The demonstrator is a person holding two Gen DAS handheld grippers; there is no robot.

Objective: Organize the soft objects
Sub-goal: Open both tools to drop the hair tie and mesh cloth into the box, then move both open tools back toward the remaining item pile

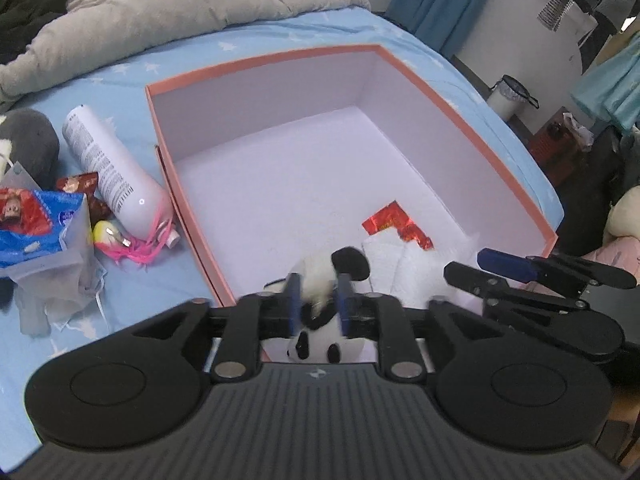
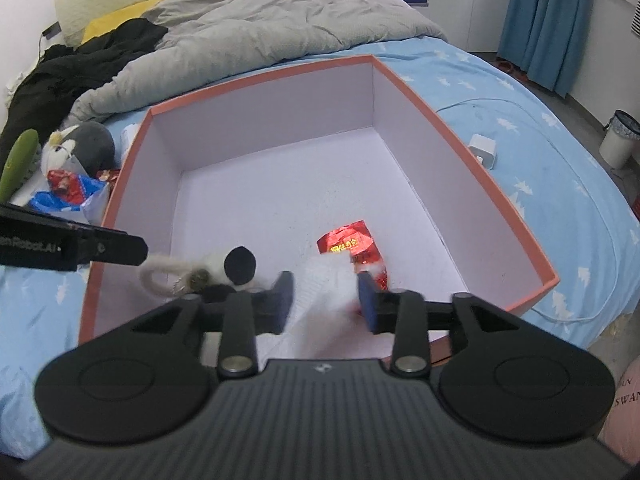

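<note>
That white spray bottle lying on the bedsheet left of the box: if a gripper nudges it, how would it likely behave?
The white spray bottle is a smooth cylinder lying on its side, so it would probably roll rather than slide. Its glossy surface may slip between pads. It looks rigid, unlike the plush toys, and the box wall alongside would likely stop a roll that way.

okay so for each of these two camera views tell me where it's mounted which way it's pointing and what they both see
Left wrist view: sits on the left gripper, facing down into the box; panda plush between its fingers, right gripper at right.
Right wrist view: sits on the right gripper, facing down into the same box; white cloth between its fingers, left gripper's tip at left.
Shared: box, panda plush, red wrapper, grey duvet.
</note>
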